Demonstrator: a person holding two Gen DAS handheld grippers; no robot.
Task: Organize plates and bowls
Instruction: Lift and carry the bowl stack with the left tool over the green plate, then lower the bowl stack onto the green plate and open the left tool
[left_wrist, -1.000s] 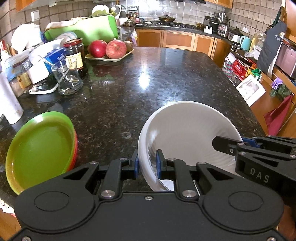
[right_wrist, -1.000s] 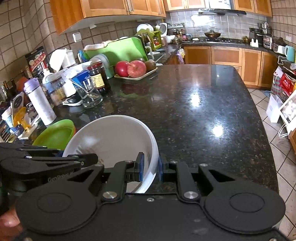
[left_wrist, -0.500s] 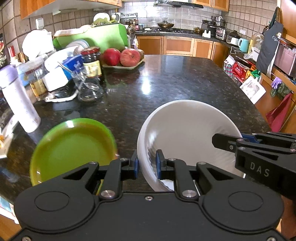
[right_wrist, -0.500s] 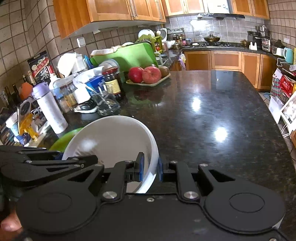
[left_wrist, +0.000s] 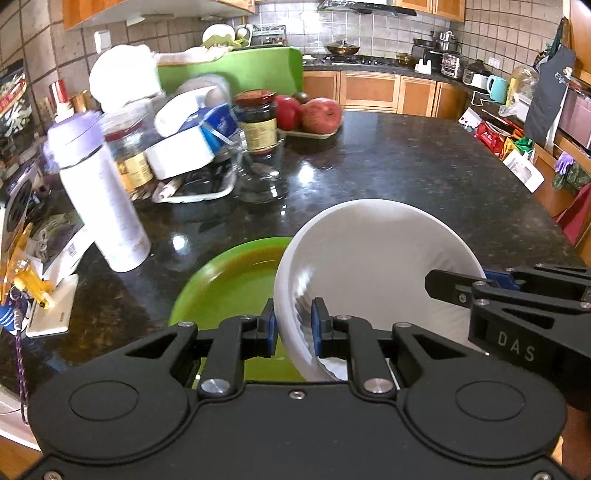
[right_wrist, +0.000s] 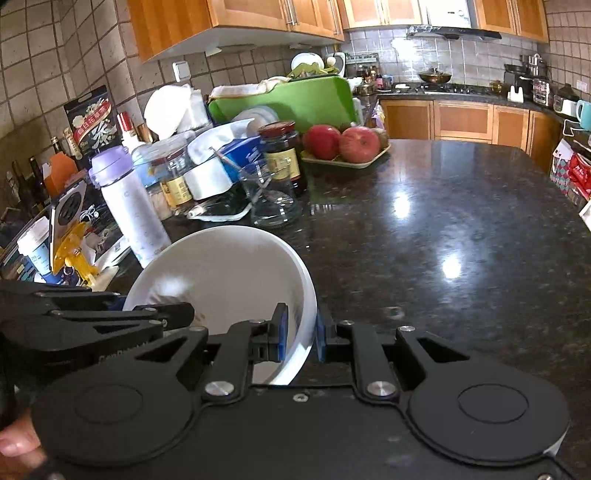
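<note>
A large white bowl (left_wrist: 373, 266) is held above the black granite counter by both grippers. My left gripper (left_wrist: 293, 326) is shut on its left rim. My right gripper (right_wrist: 298, 334) is shut on its right rim; the bowl also shows in the right wrist view (right_wrist: 225, 269). The right gripper's fingers (left_wrist: 461, 284) show at the bowl's far side in the left wrist view. A green plate (left_wrist: 229, 291) lies on the counter below and left of the bowl, partly hidden by it.
A white bottle with a purple lid (left_wrist: 99, 195) stands just left of the plate. Jars, a glass jug (right_wrist: 269, 199) and boxes crowd the back left. A tray of apples (right_wrist: 343, 146) sits further back. The dark counter (right_wrist: 461, 240) stretches to the right.
Both grippers have carried the bowl to the left. The green plate has come from the far left to under the bowl's left side, and the bottle and clutter are closer.
</note>
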